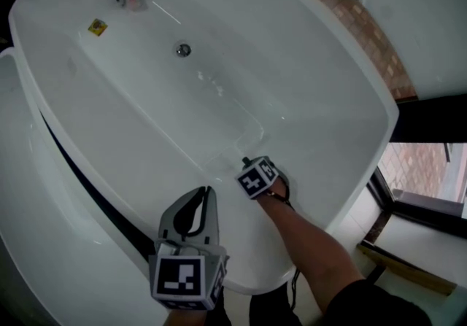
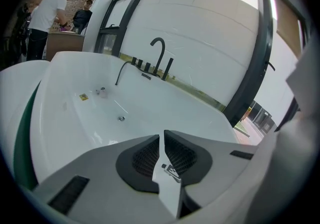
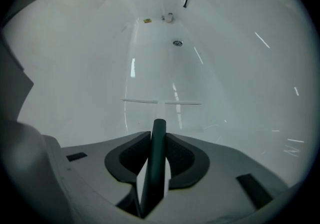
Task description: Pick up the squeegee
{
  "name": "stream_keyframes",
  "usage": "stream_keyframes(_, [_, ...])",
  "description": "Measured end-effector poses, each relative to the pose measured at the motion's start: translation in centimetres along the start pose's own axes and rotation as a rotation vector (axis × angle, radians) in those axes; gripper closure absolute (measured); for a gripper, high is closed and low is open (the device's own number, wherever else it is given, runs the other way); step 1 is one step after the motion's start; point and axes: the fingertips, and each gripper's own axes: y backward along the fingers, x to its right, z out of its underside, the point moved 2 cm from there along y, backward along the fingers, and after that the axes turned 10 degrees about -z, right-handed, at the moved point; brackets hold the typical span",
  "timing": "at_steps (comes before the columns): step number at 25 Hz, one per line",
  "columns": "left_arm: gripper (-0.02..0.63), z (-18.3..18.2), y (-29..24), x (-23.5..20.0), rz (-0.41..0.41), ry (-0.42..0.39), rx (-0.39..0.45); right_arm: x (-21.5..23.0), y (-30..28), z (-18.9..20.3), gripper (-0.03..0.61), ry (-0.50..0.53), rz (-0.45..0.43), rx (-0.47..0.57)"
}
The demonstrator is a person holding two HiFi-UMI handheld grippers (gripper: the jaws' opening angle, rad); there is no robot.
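Left claw (image 1: 206, 189): jaws pressed together, nothing between them, above near rim of glossy white bathtub (image 1: 350, 84). Right claw (image 3: 159, 137) clamps dark-green-handled squeegee (image 3: 158, 168) by handle; pale blade just ahead, at tub's inner wall.

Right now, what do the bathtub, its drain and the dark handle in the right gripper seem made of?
The bathtub looks like glossy white acrylic or enamel: it is smooth, with sharp light streaks. The drain seems to be polished metal, a small bright silvery ring. The handle clamped in the right gripper looks like dull dark plastic or rubber; it shows no shine.
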Motion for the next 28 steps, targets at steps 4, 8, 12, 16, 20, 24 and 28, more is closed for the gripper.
stream_keyframes(4, [0.581, -1.8, 4.1, 0.3, 0.006, -0.019, 0.06, -1.0, 7.3, -1.9, 0.451, 0.024, 0.04, 0.133])
stream_keyframes(8, [0.581, -4.9, 9.5, 1.1, 0.04, -0.061, 0.111, -3.2, 16.7, -1.9, 0.453, 0.013, 0.066, 0.254])
stream_keyframes(12, [0.581, -5.5, 16.0, 4.7, 0.059, -0.131, 0.138, -4.7, 26.2, 2.9, 0.455, -0.015, 0.084, 0.365])
stream_keyframes(16, [0.581, -4.3, 21.9, 9.6, 0.06, -0.216, 0.144, -5.3, 35.6, 8.9, 0.457, -0.031, 0.092, 0.533])
stream_keyframes(20, [0.581, -2.5, 26.1, 15.2, 0.063, -0.343, 0.177, -5.9, 42.4, 15.3, 0.458, -0.018, 0.079, 0.673])
stream_keyframes(24, [0.581, 1.3, 30.0, 21.5, 0.036, -0.399, 0.201, -7.0, 46.3, 22.6, 0.46, 0.02, 0.046, 0.786])
stream_keyframes(28, [0.581, 4.6, 38.3, 26.9, 0.026, -0.423, 0.251, -11.9, 51.9, 30.9, 0.462, 0.069, 0.026, 0.858])
